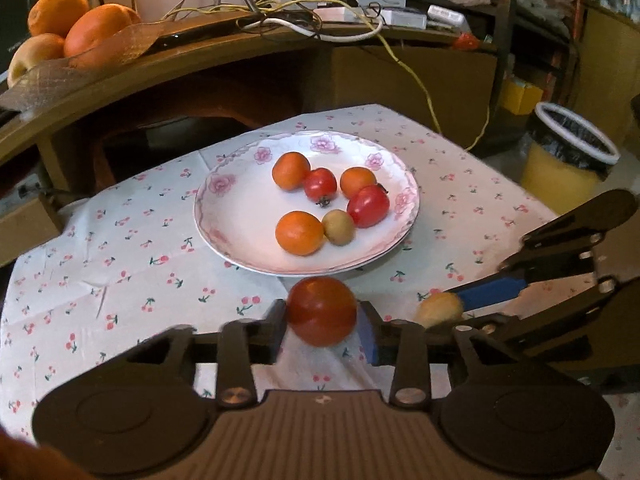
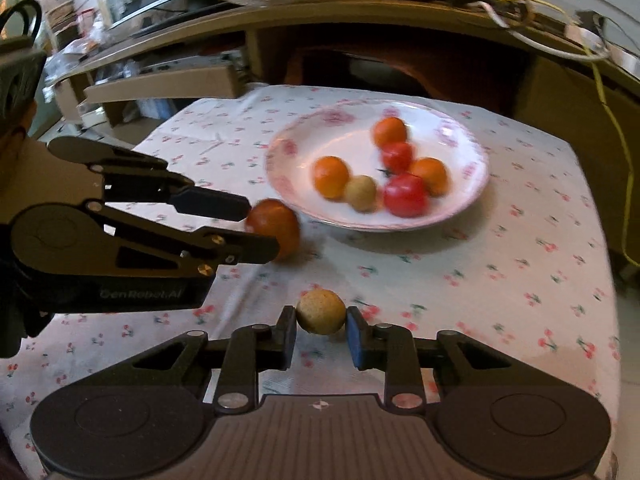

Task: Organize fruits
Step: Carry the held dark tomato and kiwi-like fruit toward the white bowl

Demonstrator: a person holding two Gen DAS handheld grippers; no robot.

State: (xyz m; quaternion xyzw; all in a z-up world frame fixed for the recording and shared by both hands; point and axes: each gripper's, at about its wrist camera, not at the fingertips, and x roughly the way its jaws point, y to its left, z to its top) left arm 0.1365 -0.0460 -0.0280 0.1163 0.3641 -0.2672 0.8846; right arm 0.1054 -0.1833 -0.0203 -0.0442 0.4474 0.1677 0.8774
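Porcelain plate point(image 1: 224, 208) holds six fruits; left tool point(image 1: 322, 326) grips tomato point(image 1: 322, 311), right tool point(image 2: 321, 330) a longan point(image 2: 321, 311).

Your right gripper point(image 2: 321, 330) pinches a small tan fruit point(image 2: 321, 311); left gripper point(image 2: 262, 227) clamps a red tomato point(image 2: 278, 227) beside the plate point(image 2: 472, 196).

My black left gripper point(image 1: 322, 322) has its jaws clamped on a round red tomato point(image 1: 322, 311). My black right gripper point(image 2: 321, 330), just beside it, has its blue-padded jaws pinching a small tan fruit point(image 2: 321, 311).
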